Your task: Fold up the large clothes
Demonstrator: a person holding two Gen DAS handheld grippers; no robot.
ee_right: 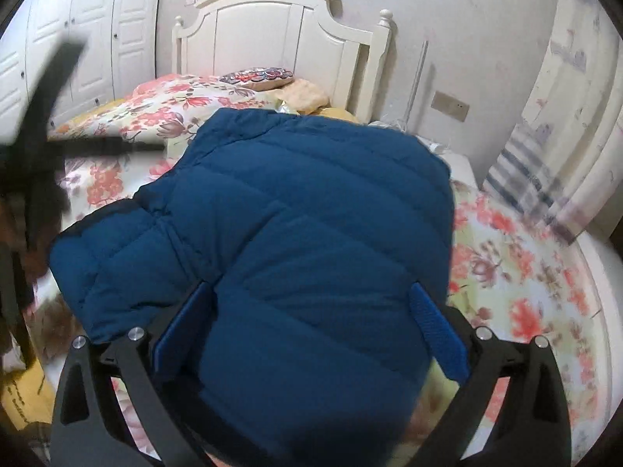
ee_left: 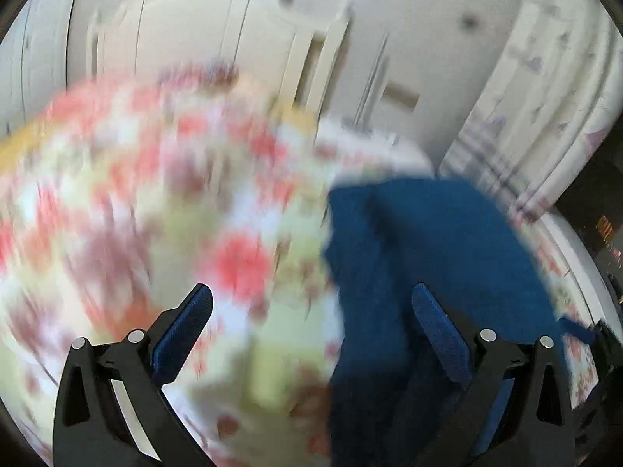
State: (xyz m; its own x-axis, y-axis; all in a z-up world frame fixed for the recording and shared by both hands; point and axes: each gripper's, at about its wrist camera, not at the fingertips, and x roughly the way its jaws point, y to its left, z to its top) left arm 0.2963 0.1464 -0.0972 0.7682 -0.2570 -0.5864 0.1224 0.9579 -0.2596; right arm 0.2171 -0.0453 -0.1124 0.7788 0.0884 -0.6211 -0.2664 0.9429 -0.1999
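A blue quilted puffer jacket [ee_right: 296, 225] lies spread on the floral bedsheet [ee_right: 518, 272], a sleeve folded over at its left. My right gripper [ee_right: 311, 315] is open, its blue pads straddling the jacket's near part. In the blurred left wrist view the jacket [ee_left: 428, 257] fills the right half. My left gripper [ee_left: 311, 311] is open and holds nothing, one finger over the sheet [ee_left: 155, 214], the other over the jacket. The left gripper's dark blurred shape [ee_right: 43, 124] shows at the left edge of the right wrist view.
A white headboard [ee_right: 280, 35] stands at the bed's far end, with a floral quilt [ee_right: 163, 109] and a patterned cushion [ee_right: 257, 76] before it. White wardrobe doors [ee_right: 78, 31] are at the left. A curtain [ee_right: 564, 116] hangs at the right.
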